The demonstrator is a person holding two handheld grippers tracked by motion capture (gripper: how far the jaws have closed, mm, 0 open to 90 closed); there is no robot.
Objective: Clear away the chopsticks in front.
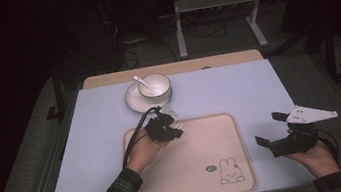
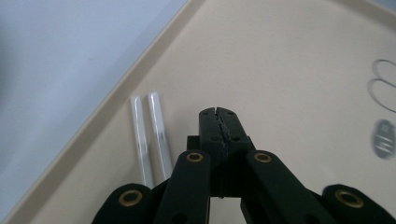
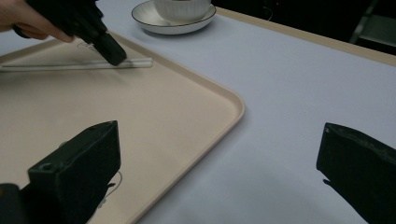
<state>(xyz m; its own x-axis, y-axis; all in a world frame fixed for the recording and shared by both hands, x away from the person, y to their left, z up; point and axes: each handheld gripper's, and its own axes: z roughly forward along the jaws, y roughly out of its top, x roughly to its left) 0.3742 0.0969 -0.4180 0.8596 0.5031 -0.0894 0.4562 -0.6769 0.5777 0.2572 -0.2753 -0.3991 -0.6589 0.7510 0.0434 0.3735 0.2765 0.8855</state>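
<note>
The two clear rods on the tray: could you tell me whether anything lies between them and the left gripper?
Nothing visible does. The clear rods lie on the tray just beside the shut left gripper.

Lab: dark room, metal frames, floor cables.

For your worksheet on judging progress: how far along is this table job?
Done: two pale sticks lie on the tray. In hand: nothing; the left gripper is shut and empty beside them, the right gripper open. Probably left: the bowl on its saucer, off the tray.
</note>
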